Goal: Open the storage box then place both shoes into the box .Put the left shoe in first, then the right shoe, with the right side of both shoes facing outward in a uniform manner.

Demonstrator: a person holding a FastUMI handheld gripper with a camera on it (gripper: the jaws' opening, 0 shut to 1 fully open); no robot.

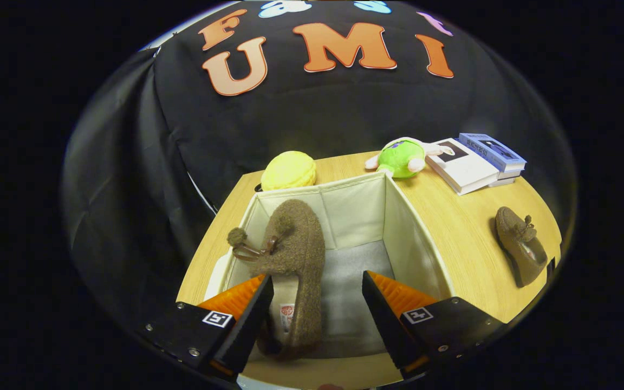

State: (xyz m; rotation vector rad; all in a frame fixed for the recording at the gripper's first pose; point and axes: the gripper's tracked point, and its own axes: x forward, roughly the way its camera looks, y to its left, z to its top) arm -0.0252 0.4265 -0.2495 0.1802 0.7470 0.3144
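Hovering over the open storage box, the tool has its 2 fingers spread wide apart, gripping nothing. 1 brown fuzzy shoe lies inside the box along its left wall, toe pointing away from the tool toward the far wall, heel end near the left finger. The left finger sits just beside the shoe's left edge, maybe touching it, cannot tell; the right finger is well apart from the shoe, over the bare grey box floor. The shoe's pom-pom lace hangs off its left side against the box wall. Its insole faces up, a small label showing near the heel.

The 2nd brown shoe lies on the desk to the right of the box, well apart from the box and from the tool, beyond the right finger. It rests roughly parallel to the box's right wall, bow on top.

Beyond the box: a yellow round plush touching the far left corner, a green plush toy near the far right corner, and a stack of books further right on the desk.
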